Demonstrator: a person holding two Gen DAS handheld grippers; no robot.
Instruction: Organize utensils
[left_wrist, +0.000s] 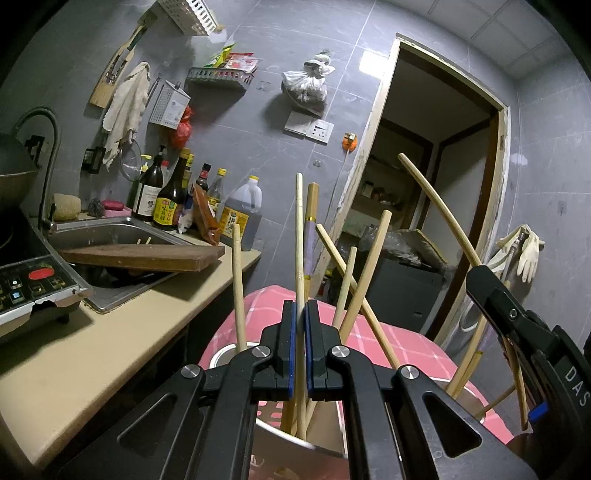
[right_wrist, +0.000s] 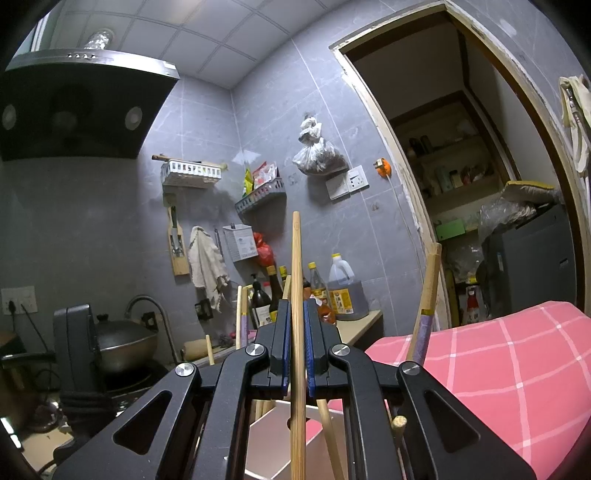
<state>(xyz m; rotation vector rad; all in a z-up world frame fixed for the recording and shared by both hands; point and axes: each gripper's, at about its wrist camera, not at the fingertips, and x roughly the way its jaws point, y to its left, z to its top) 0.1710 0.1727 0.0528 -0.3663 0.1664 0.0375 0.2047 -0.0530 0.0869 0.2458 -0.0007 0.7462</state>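
Left wrist view: a kitchen is shown, with a beige counter (left_wrist: 122, 332) along the left, a steel sink (left_wrist: 110, 236) set into it and a wooden board (left_wrist: 147, 258) laid across the sink. A surface under a pink checked cloth (left_wrist: 388, 343) lies straight ahead. On the cloth a metal holder (left_wrist: 225, 352) is seen, with several chopsticks standing loosely in it at different angles.

The left tongs (left_wrist: 300, 332) are closed on one pale chopstick (left_wrist: 300, 229), which stands nearly upright and is gripped at about mid-length; its lower end reaches down toward the holder. At the right edge of the same view, the right tongs (left_wrist: 480, 280) are seen closed on a second chopstick (left_wrist: 436, 206), whose bend is likely lens distortion.

Right wrist view: the right tongs are confirmed closed on their chopstick, held upright between the blue pads (right_wrist: 285, 343). A white box (right_wrist: 273, 435) with more chopsticks in it lies below.

Handling, as judged: the chopsticks are expected to be light, stiff and smooth, so slipping or pivoting between the pads is likely. A hold near the middle, as now, should be kept, and neighbouring sticks should not be knocked, since they lean freely and may tip.
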